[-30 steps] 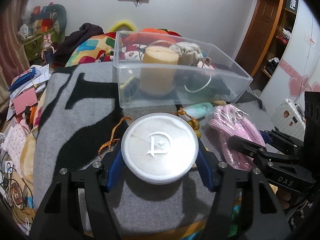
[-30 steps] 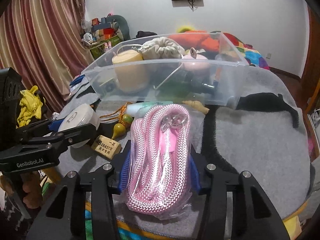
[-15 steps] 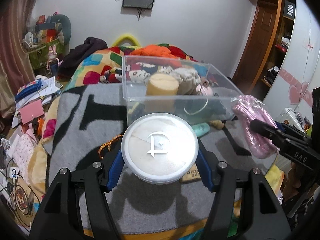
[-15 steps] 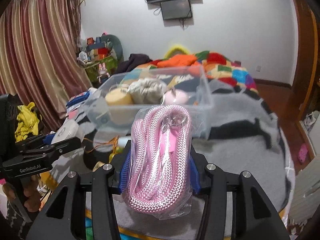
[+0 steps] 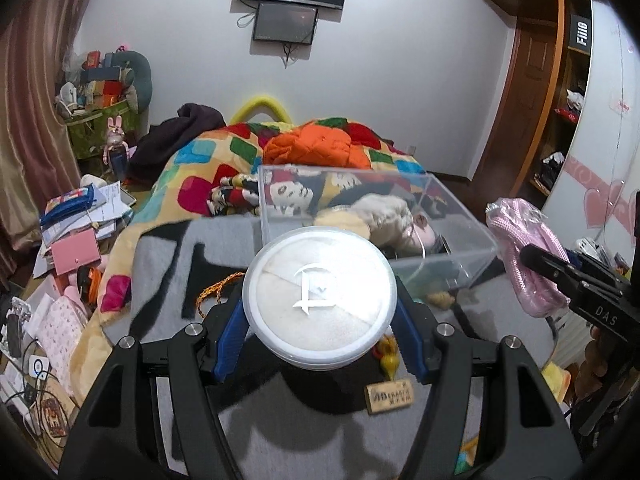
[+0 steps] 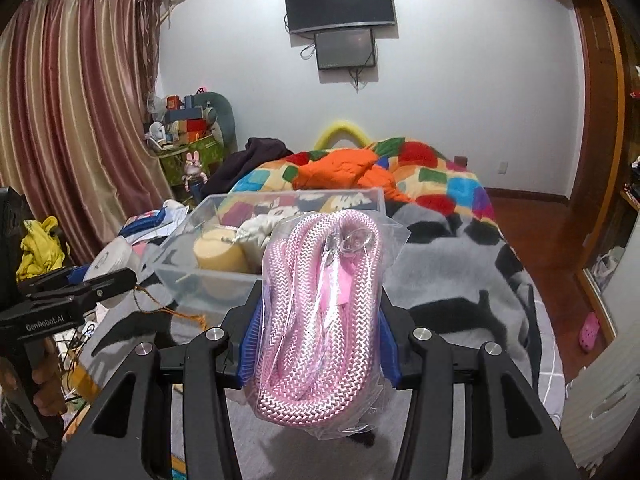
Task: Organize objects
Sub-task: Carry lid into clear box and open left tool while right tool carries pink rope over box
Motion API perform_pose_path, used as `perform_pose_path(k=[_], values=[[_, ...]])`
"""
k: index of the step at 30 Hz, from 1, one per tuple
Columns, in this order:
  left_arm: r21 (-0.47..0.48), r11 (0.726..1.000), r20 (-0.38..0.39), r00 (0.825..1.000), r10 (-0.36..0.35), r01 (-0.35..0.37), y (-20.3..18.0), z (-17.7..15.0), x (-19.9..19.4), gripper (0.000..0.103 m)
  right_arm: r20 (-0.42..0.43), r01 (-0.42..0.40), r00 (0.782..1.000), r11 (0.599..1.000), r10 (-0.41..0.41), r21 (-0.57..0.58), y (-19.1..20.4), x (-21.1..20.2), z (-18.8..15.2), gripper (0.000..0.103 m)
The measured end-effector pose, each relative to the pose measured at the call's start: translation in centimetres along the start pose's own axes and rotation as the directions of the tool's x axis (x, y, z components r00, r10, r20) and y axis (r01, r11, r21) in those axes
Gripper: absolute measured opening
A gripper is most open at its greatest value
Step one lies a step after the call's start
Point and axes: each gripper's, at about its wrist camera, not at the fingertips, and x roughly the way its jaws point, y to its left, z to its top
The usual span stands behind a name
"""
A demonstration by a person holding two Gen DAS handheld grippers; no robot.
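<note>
Wall: white, hung with two dark screens (image 6: 340, 2) | Curtains (image 6: 76, 120): striped, drawn at left | Floor (image 6: 556, 240): reddish wood | Bed (image 5: 208, 160): covered by a patchwork quilt | Wardrobe (image 5: 532, 92): brown wood, at right

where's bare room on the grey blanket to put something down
Bare patches: the grey blanket right of the clear bin, and the near strip below the wooden eraser block. Crowded: inside the bin, and the gap in front of it, with orange cord and small trinkets.
</note>
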Motion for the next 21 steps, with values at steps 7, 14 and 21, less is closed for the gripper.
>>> perform_pose_path(k=[7, 14, 21], values=[[-0.007, 1.0, 0.006, 1.0, 0.0, 0.0, 0.4, 1.8, 1.2, 0.065, 0.008, 0.013, 1.0, 1.0, -0.013, -0.01, -0.1, 1.2, 1.3, 0.045], [-0.015, 1.0, 0.001, 1.0, 0.016, -0.016, 0.8, 3.5, 3.1, 0.065, 0.014, 0.013, 1.0, 1.0, -0.013, -0.014, -0.2, 2.7, 2.4, 0.045], [-0.017, 0.999, 0.01, 0.999, 0.03, -0.03, 0.8, 5.3, 4.7, 0.065, 0.019, 0.021, 1.0, 1.0, -0.021, 0.007, -1.0, 4.3, 3.5, 0.045]])
